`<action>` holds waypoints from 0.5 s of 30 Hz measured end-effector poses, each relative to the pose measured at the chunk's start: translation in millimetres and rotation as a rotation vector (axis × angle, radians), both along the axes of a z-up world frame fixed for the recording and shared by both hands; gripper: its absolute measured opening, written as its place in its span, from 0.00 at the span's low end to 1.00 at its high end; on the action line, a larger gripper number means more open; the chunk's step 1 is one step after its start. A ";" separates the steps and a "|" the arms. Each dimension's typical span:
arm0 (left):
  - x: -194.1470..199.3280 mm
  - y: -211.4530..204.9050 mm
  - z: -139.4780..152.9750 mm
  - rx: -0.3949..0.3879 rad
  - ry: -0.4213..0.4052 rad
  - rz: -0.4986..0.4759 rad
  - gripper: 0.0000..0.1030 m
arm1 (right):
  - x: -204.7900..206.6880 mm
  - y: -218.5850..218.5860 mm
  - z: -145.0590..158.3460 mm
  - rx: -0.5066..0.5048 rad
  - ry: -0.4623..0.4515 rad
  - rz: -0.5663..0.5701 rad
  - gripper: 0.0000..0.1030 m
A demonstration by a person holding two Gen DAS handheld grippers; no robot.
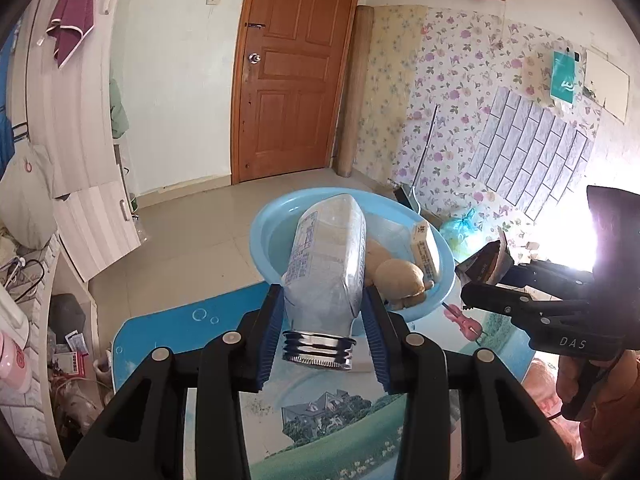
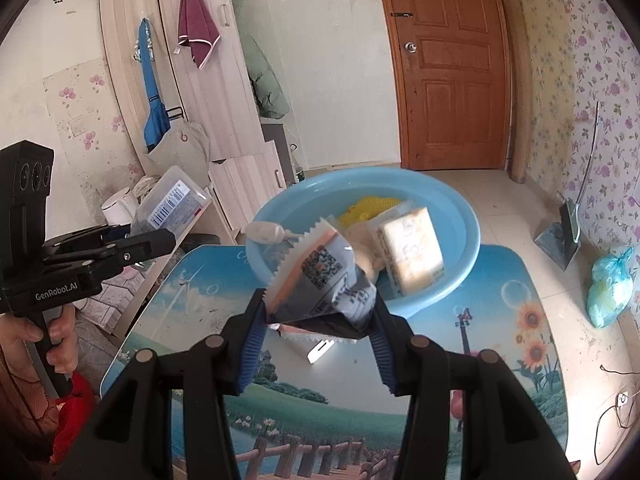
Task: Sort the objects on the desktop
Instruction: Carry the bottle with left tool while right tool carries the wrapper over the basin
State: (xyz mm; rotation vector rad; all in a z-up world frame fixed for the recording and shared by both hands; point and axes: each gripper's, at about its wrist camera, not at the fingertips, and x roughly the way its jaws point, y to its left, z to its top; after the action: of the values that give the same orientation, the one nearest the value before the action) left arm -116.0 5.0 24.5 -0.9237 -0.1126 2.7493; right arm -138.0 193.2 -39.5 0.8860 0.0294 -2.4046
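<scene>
Both grippers are loaded: my left gripper [image 1: 322,322] is clamped on a clear plastic bottle [image 1: 326,256], metal-threaded neck toward the camera, body tilted up over the blue basin [image 1: 260,236]. My right gripper [image 2: 318,330] pinches a crinkled snack packet [image 2: 320,280] (QR code facing me) just before the same basin. Only the right view shows the yellow mesh item [image 2: 368,206] and the pale wrapped block [image 2: 412,254] inside; the left view shows round tan lumps [image 1: 400,280] there, which I can't identify. Each bottle or packet hides part of the basin's contents. The table [image 2: 500,320] carries a printed landscape.
</scene>
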 end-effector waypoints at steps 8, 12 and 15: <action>-48.4 17.4 -5.0 -0.017 -0.017 -0.034 0.37 | -32.1 -0.3 5.1 0.002 0.004 -0.006 0.46; -79.0 26.1 -13.3 -0.037 -0.028 -0.059 0.38 | -53.8 -1.5 4.4 0.003 0.002 -0.009 0.46; -99.5 31.8 -21.4 -0.046 -0.044 -0.067 0.38 | -69.6 -1.3 3.7 -0.005 0.002 -0.012 0.46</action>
State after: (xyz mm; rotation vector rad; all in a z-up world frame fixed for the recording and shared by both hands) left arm -215.4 36.8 3.1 -0.9823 -0.0259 2.6813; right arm -207.6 191.9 -35.9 0.8838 0.0188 -2.4155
